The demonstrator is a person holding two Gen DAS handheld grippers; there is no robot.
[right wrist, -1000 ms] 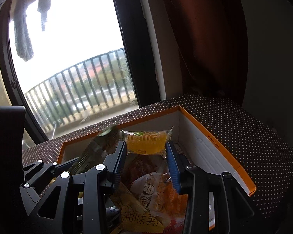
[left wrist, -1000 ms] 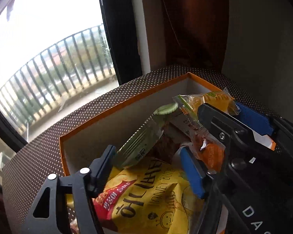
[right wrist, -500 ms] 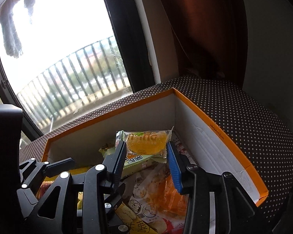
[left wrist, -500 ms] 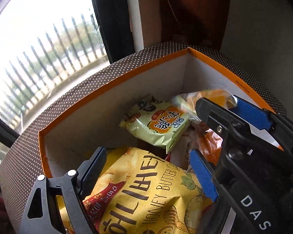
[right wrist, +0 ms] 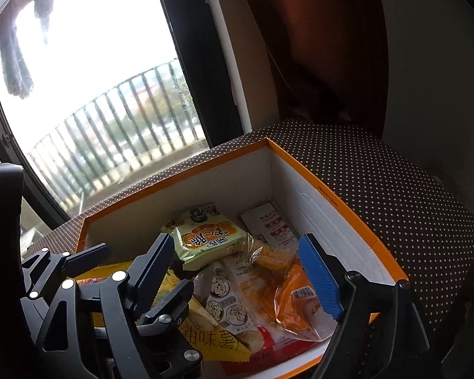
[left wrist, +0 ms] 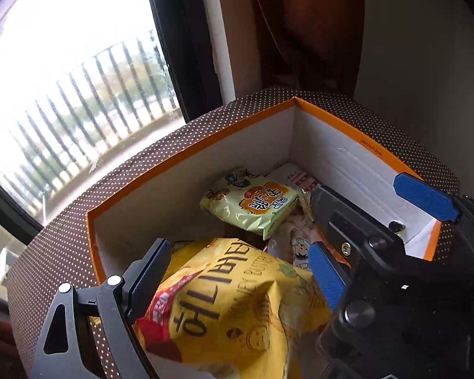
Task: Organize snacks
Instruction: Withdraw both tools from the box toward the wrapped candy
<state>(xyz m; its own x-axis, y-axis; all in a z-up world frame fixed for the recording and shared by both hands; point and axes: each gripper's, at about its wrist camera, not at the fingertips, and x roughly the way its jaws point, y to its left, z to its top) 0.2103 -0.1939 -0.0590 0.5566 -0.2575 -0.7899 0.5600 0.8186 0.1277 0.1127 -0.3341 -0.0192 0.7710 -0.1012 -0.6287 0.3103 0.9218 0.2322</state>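
Observation:
An orange-rimmed box (left wrist: 186,153) (right wrist: 180,173) with white inner walls holds several snack packs. A green pack (left wrist: 252,203) (right wrist: 205,237) lies flat near its back wall. A big yellow chip bag (left wrist: 237,303) sits at the front, between the fingers of my left gripper (left wrist: 237,268), which is open above it. My right gripper (right wrist: 240,268) is open and empty over the box; it also shows in the left wrist view (left wrist: 373,208). Below it lies an orange clear-wrapped pack (right wrist: 287,297).
The box stands on a brown polka-dot surface (right wrist: 395,183) by a window with railings (right wrist: 110,120). A dark curtain (right wrist: 316,47) and a wall are behind at right. A white printed pack (right wrist: 265,227) lies in the box's back corner.
The right gripper has opened and let go of the orange pack, which now lies in the box. The green pack has dropped flat into the box. Both views have moved closer over the box.

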